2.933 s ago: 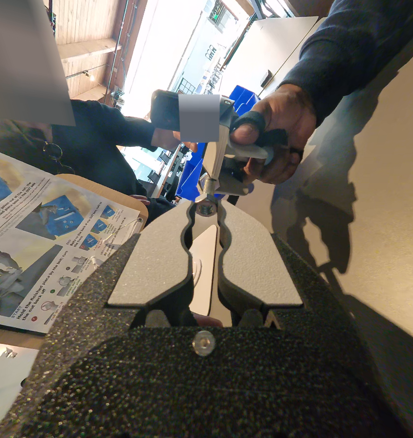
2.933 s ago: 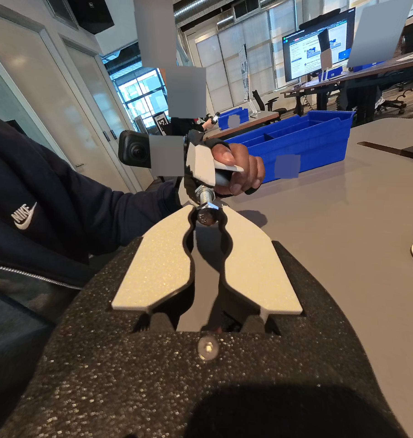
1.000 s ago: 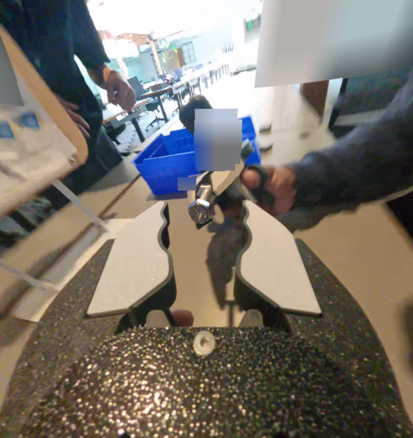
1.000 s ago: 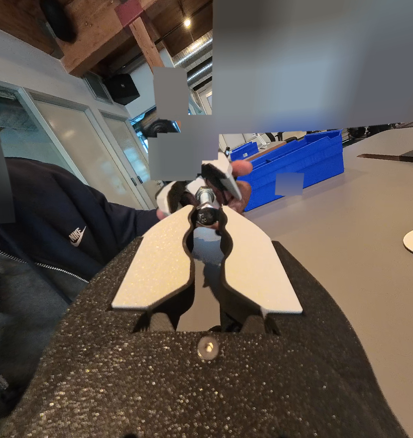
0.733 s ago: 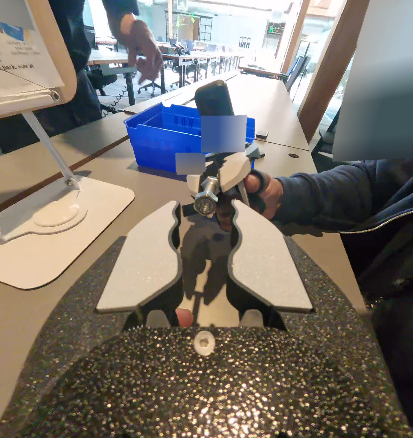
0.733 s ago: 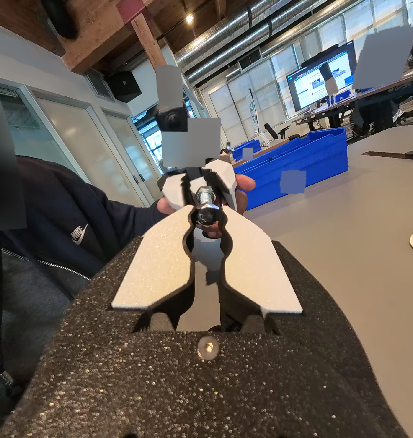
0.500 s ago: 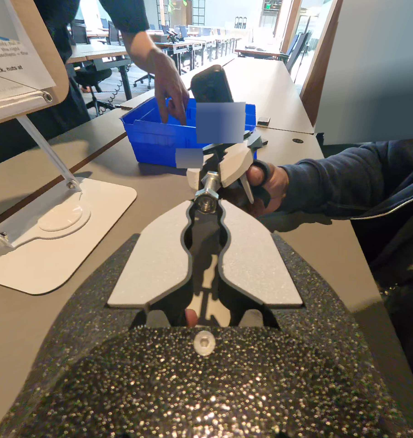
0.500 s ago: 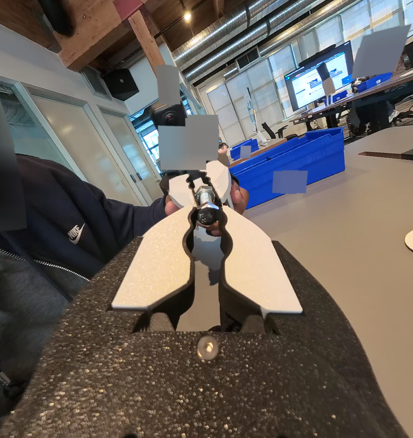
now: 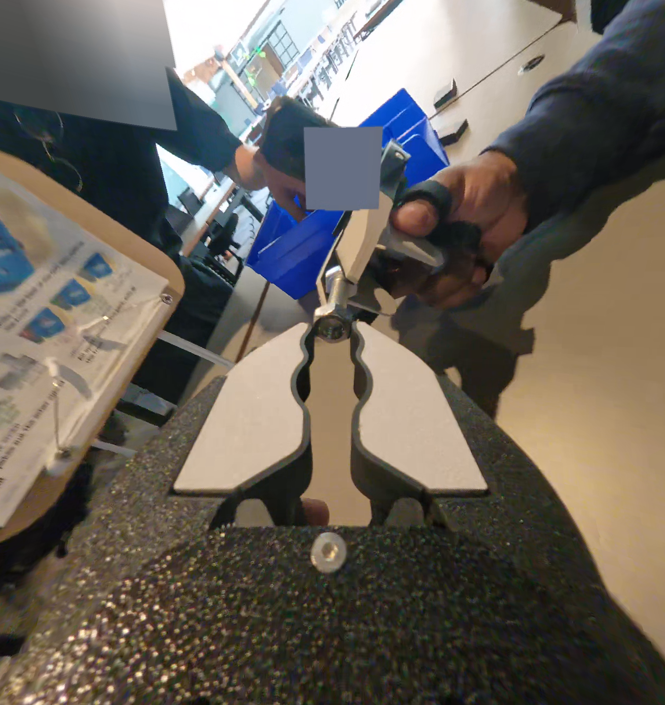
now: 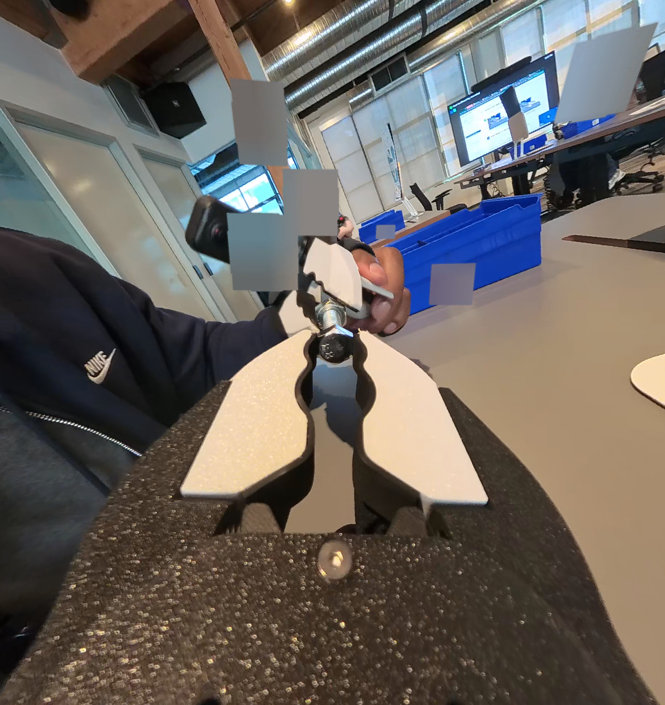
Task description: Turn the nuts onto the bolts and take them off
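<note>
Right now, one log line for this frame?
left gripper: shut on nut | right gripper: shut on bolt head | step: turning nut

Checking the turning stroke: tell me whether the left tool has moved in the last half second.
Yes. The left tool rolled clockwise: the blue bin, level before, now slants.

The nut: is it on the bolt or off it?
On: the nut, pinched by the left gripper, sits threaded on the bolt.

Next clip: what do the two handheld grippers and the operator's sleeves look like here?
Both the left gripper and the right gripper have a speckled black body with a silver screw, and two pale grey flat fingers with wavy black inner edges. Each carries a black camera on top. The sleeves are dark navy; black finger straps loop the handle.
</note>
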`<state>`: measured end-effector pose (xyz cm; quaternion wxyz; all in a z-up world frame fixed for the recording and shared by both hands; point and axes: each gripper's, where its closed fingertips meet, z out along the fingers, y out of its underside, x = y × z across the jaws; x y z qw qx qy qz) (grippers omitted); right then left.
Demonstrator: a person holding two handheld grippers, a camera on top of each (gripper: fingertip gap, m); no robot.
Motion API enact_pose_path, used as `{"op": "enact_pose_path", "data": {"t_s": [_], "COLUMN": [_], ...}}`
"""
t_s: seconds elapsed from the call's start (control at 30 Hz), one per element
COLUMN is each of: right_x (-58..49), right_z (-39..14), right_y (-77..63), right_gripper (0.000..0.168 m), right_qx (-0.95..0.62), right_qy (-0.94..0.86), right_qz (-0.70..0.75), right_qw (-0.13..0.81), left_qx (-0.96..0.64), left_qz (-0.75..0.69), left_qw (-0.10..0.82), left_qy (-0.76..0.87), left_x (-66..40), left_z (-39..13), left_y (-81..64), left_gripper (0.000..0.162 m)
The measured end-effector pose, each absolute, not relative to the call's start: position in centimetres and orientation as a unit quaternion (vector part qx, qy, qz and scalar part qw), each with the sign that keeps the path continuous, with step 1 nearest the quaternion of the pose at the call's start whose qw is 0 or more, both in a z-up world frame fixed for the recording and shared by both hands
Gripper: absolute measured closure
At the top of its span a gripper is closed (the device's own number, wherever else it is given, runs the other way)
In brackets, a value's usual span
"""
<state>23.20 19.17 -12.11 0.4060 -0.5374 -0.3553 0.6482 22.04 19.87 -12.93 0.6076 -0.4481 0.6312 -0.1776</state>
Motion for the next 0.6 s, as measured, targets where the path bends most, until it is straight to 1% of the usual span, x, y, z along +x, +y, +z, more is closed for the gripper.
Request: {"op": "enact_pose_path", "data": {"t_s": [0.2, 0.23, 0.3, 0.4, 0.6], "right_x": [23.34, 23.35, 23.42, 23.69, 24.12], "right_z": [-11.94, -11.94, -11.83, -11.55, -11.12], "right_y": [19.29, 19.32, 19.38, 19.55, 19.85], "right_gripper": [0.152, 0.152, 0.152, 0.152, 0.152], "right_qx": [-0.541, -0.542, -0.541, -0.539, -0.537], "right_qy": [-0.360, -0.360, -0.357, -0.350, -0.342], "right_qz": [0.635, 0.633, 0.635, 0.638, 0.638], "right_qw": [0.418, 0.419, 0.420, 0.424, 0.434], "left_qx": [-0.424, -0.424, -0.434, -0.450, -0.472], "left_qz": [-0.188, -0.199, -0.228, -0.250, -0.282], "left_qw": [0.625, 0.625, 0.621, 0.617, 0.614], "left_qy": [0.628, 0.625, 0.612, 0.595, 0.566], "left_x": [22.31, 22.39, 22.58, 22.74, 22.89], "left_z": [-12.64, -12.55, -12.36, -12.31, -12.28], "left_y": [19.92, 19.83, 19.75, 19.91, 19.93], "left_gripper": [0.143, 0.141, 0.129, 0.118, 0.109]}}
